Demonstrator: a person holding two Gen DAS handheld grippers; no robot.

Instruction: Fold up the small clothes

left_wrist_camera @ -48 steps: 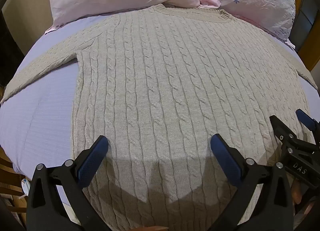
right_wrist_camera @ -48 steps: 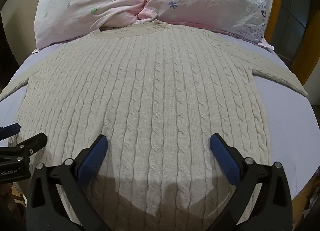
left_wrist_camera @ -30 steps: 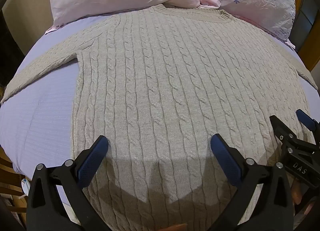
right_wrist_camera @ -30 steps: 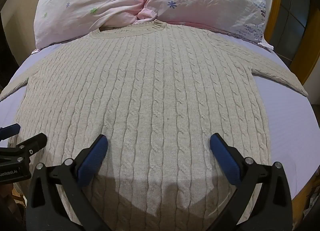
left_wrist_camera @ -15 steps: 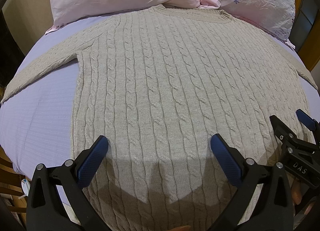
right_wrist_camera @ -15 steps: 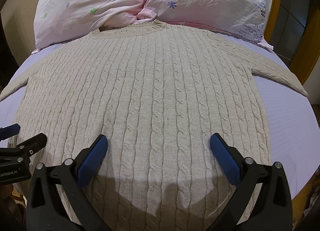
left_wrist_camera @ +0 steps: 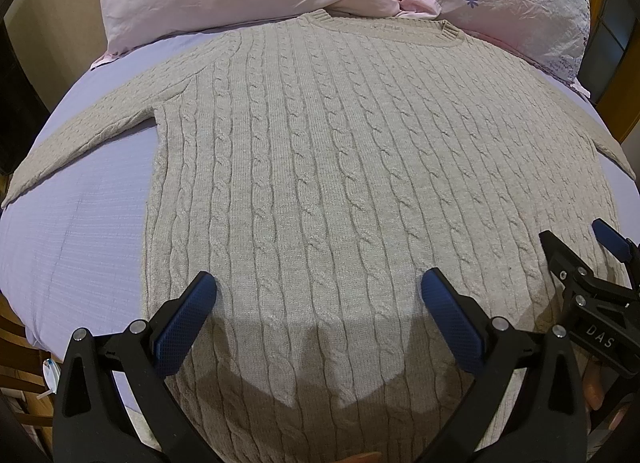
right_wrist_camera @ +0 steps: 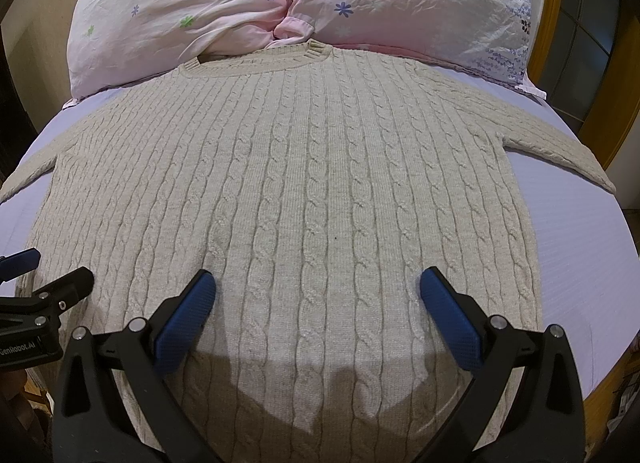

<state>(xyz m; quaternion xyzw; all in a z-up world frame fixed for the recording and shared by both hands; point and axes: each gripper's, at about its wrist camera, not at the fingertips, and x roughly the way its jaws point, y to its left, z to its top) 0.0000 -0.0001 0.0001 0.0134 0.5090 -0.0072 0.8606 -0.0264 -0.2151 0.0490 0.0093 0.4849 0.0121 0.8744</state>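
Observation:
A beige cable-knit sweater (left_wrist_camera: pixel 340 167) lies flat on a lilac bed sheet (left_wrist_camera: pixel 80 231), collar toward the pillows and both sleeves spread out to the sides. It also shows in the right wrist view (right_wrist_camera: pixel 304 191). My left gripper (left_wrist_camera: pixel 318 303) is open and empty, hovering over the lower left part of the sweater. My right gripper (right_wrist_camera: pixel 316 301) is open and empty over the lower right part. Each gripper shows at the edge of the other's view: the right one (left_wrist_camera: pixel 592 263) and the left one (right_wrist_camera: pixel 36 283).
Two pink floral pillows (right_wrist_camera: pixel 192 11) (right_wrist_camera: pixel 412 3) lie at the head of the bed, touching the collar. A wooden bed frame (right_wrist_camera: pixel 624 95) runs along the right side. The bed edge and a wooden floor (left_wrist_camera: pixel 20 383) show at the lower left.

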